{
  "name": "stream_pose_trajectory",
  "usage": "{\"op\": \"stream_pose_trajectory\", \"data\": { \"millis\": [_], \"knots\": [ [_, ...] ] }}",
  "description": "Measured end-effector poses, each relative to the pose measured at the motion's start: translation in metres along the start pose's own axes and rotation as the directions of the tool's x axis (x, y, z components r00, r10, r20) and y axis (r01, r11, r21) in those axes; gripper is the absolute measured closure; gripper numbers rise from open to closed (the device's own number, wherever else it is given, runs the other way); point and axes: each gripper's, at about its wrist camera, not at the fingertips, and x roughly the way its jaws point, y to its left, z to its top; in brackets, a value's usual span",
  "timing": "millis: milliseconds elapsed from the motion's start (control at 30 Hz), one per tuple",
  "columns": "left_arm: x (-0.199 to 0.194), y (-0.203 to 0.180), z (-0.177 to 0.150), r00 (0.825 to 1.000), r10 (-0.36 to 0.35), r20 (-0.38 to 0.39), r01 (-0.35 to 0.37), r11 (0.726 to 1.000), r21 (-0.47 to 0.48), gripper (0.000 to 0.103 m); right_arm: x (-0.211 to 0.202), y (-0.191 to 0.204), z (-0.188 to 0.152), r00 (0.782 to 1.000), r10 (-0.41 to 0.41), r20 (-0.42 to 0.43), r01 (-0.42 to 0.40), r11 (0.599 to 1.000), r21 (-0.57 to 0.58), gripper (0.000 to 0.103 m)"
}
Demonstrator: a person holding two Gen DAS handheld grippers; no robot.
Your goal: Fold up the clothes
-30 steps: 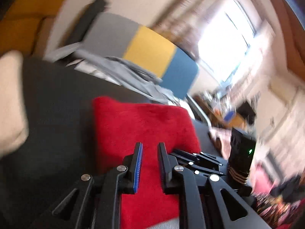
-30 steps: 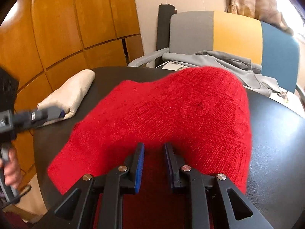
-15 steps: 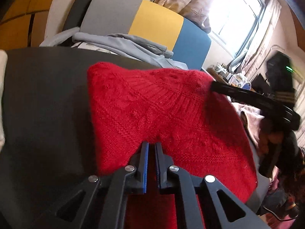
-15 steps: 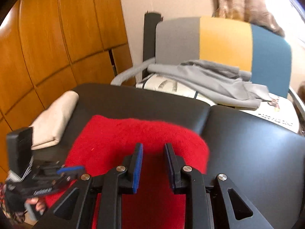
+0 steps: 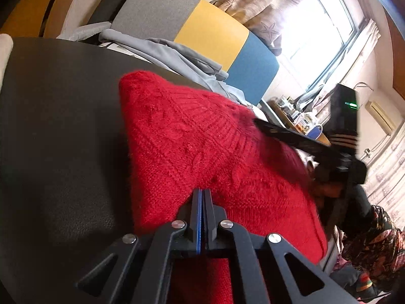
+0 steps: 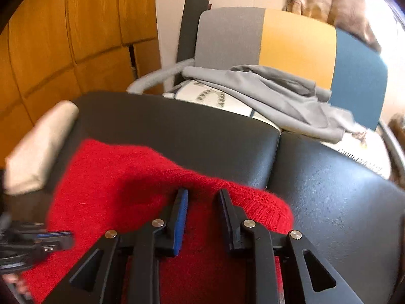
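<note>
black padded table (image 6: 329, 177) carries the red knit sweater (image 5: 192, 141), now flatter and spread out rather than humped as a second ago. left gripper (image 5: 201, 197), angled downward, has dropped and clamped shut on the sweater's near edge, while right gripper (image 6: 202, 202), tilted downward over the sweater's far edge, is opening its jaws with red knit beneath them.

Blown-out window (image 5: 326, 22) glare, fisheye warping, blur

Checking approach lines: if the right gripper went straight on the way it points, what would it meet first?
Probably the fuzzy red knitted sweater lying just ahead of the right gripper, whose jaws are opening; beyond it, the black padded table. Depth is uncertain.
</note>
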Motion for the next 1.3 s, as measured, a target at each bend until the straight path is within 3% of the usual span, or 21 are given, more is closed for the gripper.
{"op": "stream_pose_trajectory", "data": {
  "millis": [67, 133, 233, 300, 333, 400, 567, 667, 700, 733, 800, 867, 1033, 1300],
  "knots": [
    [-0.01, -0.003, -0.002, 1.0, 0.001, 0.017, -0.001, 1.0, 0.001, 0.098, -0.03, -0.004, -0.008, 0.999, 0.041, 0.036, -0.042, 0.998, 0.049, 0.073],
    [-0.023, -0.007, -0.007, 0.998, -0.024, 0.058, 0.024, 1.0, -0.005, 0.084, -0.061, -0.004, -0.023, 0.995, 0.068, 0.077, -0.074, 0.994, 0.079, 0.073],
    [-0.03, -0.015, -0.015, 0.995, -0.052, 0.081, 0.049, 0.998, 0.031, 0.081, -0.09, 0.01, -0.054, 0.991, 0.111, 0.078, -0.116, 0.992, 0.054, 0.073],
    [-0.018, -0.015, -0.018, 0.999, 0.031, 0.022, -0.033, 0.997, 0.071, 0.083, -0.094, 0.028, -0.077, 0.99, 0.138, 0.042, -0.139, 0.99, 0.008, 0.072],
    [-0.016, -0.014, -0.019, 0.999, 0.043, 0.017, -0.045, 0.996, 0.08, 0.085, -0.088, 0.034, -0.085, 0.993, 0.114, 0.018, -0.114, 0.993, -0.016, 0.07],
    [-0.014, -0.009, -0.017, 0.999, 0.042, 0.016, -0.043, 0.996, 0.073, 0.086, -0.077, 0.046, -0.101, 0.998, 0.066, -0.025, -0.067, 0.996, -0.06, 0.068],
    [-0.021, -0.01, -0.014, 0.999, 0.051, -0.009, -0.05, 0.995, 0.085, 0.087, -0.076, 0.047, -0.116, 0.998, 0.056, 0.023, -0.055, 0.998, -0.038, 0.065],
    [-0.037, -0.005, -0.012, 1.0, -0.009, 0.03, 0.009, 1.0, 0.008, 0.079, -0.094, 0.042, -0.116, 0.994, 0.092, 0.053, -0.093, 0.996, 0.013, 0.06],
    [-0.043, -0.001, -0.011, 0.998, -0.033, 0.054, 0.034, 0.999, -0.024, 0.07, -0.102, 0.039, -0.116, 0.992, 0.107, 0.073, -0.11, 0.993, 0.04, 0.052],
    [-0.049, 0.003, -0.009, 0.995, -0.056, 0.081, 0.06, 0.997, -0.057, 0.053, -0.11, 0.032, -0.116, 0.987, 0.123, 0.108, -0.133, 0.987, 0.088, 0.047],
    [-0.057, 0.013, -0.004, 0.99, -0.083, 0.115, 0.096, 0.989, -0.115, 0.037, -0.121, 0.015, -0.117, 0.978, 0.137, 0.158, -0.165, 0.969, 0.184, 0.036],
    [-0.055, 0.021, 0.001, 0.99, -0.099, 0.104, 0.115, 0.981, -0.155, 0.036, -0.126, -0.002, -0.121, 0.974, 0.141, 0.177, -0.186, 0.944, 0.271, 0.031],
    [-0.035, 0.034, 0.01, 0.983, -0.18, 0.037, 0.183, 0.951, -0.247, 0.035, -0.113, -0.033, -0.135, 0.978, 0.179, 0.11, -0.208, 0.89, 0.405, 0.03],
    [0.0, 0.035, 0.015, 0.986, -0.142, -0.085, 0.119, 0.965, -0.232, 0.035, -0.075, -0.062, -0.147, 0.929, 0.342, 0.14, -0.354, 0.714, 0.604, 0.029]
  ]
}}
